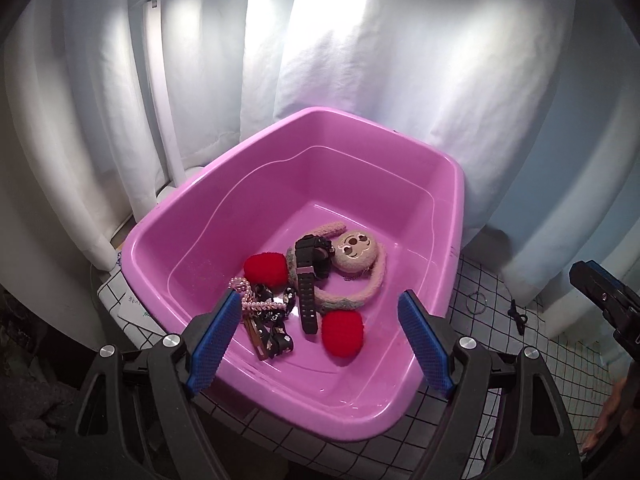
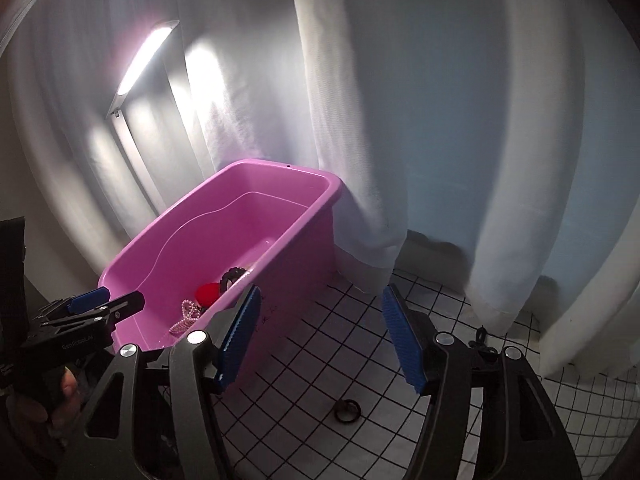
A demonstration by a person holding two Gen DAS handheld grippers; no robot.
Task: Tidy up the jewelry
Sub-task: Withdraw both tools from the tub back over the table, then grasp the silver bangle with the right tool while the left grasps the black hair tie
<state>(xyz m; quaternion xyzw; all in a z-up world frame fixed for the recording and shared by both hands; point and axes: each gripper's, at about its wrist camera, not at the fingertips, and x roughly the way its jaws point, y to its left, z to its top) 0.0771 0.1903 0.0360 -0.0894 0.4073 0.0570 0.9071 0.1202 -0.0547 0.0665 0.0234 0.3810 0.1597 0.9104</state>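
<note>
Collecting stage: left gripper point(image 1: 320, 340) gapes empty over pink tub point(image 1: 420, 152); right gripper point(image 2: 320, 340) spread, must descend on ring point(image 2: 347, 410).

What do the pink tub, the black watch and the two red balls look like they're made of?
Tub: glossy moulded plastic, going by the highlights and its smooth rounded rim. Watch: strap looks like matte rubber or resin, with ribbed holes. Red balls: fuzzy, probably yarn or plush pom-poms.

Black grippers, ribbed blue pads point(image 1: 212, 340), silver screws point(image 1: 467, 343).
</note>
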